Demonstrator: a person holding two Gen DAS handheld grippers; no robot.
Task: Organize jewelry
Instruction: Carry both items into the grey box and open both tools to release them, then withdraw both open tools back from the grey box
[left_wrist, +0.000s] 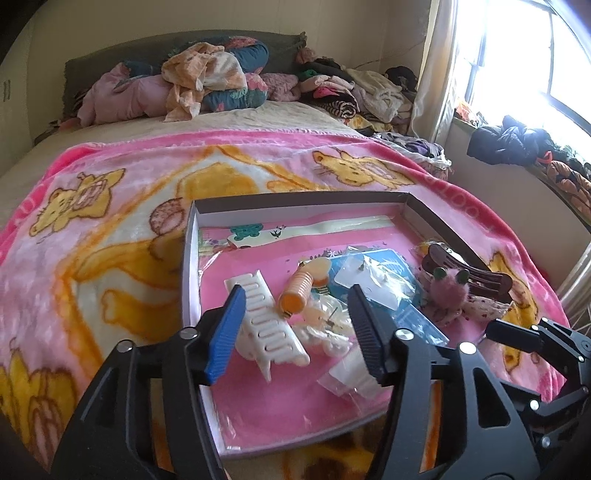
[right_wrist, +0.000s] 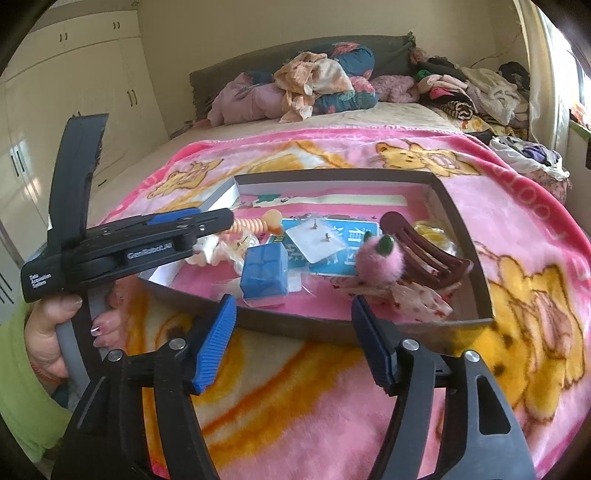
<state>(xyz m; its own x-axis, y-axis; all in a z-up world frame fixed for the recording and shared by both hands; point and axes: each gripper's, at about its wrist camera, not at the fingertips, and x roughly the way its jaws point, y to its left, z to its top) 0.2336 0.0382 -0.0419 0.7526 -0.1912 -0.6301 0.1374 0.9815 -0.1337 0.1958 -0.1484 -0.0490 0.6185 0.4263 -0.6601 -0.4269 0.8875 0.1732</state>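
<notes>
Shallow grey cardboard box with pink lining holds a white plastic hair comb, orange ribbed roller, brown claw clip, pink pompom and small blue cube. Your left gripper has fingers half spread over the comb, gripping nothing. Your right gripper has fingers wide, empty, just short of the box. Box sits on a pink cartoon blanket on the bed.
</notes>
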